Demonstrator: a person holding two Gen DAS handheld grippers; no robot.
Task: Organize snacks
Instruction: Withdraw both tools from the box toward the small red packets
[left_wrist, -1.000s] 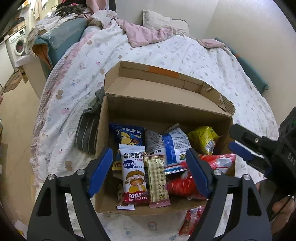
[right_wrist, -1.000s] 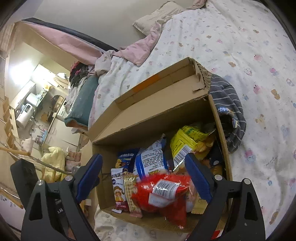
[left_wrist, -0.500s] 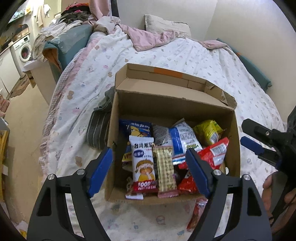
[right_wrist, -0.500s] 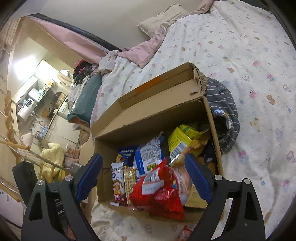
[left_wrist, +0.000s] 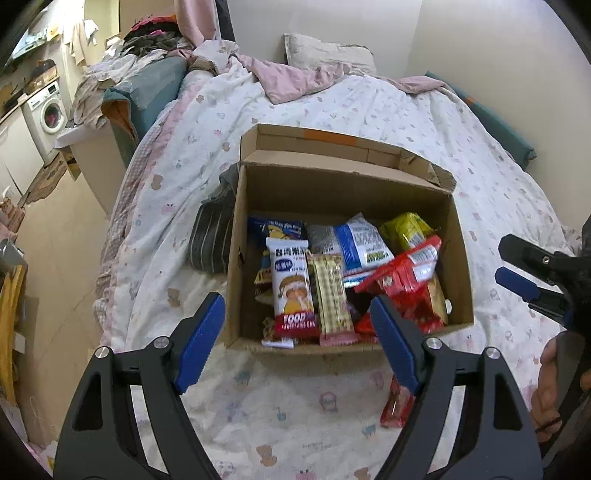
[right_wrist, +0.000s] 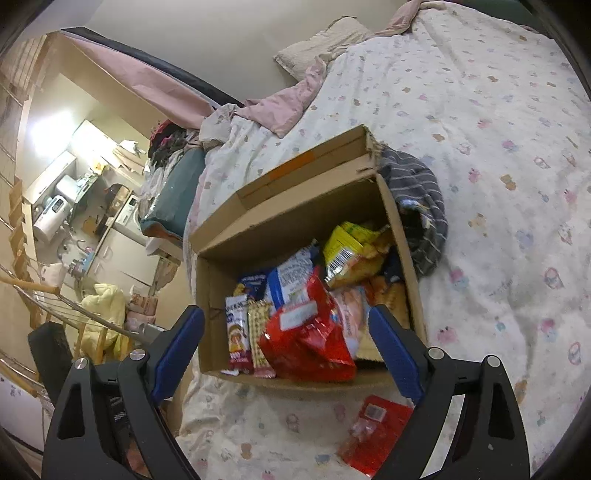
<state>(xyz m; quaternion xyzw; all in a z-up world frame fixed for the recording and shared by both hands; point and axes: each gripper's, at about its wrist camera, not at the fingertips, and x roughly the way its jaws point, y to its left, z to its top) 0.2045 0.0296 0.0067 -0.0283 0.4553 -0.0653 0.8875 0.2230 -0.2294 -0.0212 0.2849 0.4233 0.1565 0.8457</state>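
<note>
Both hand-held grippers have drawn back from the cardboard box (left_wrist: 347, 192), which now sits smaller in each view. It rests on the bed (left_wrist: 480, 155), packed with snack packets: a red bag (right_wrist: 310, 339) at 5 o'clock rides highest and could slide out if the box tips on the soft quilt. One red packet (right_wrist: 373, 432) lies outside at 6 o'clock, easily missed. Left hand-held gripper (left_wrist: 295, 343) and right hand-held gripper (right_wrist: 284, 350) hang released, empty.

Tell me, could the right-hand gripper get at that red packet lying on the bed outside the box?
Probably yes. The right gripper is open and empty, and the red packet lies alone on the bedspread in front of the cardboard box, with nothing covering it.
</note>
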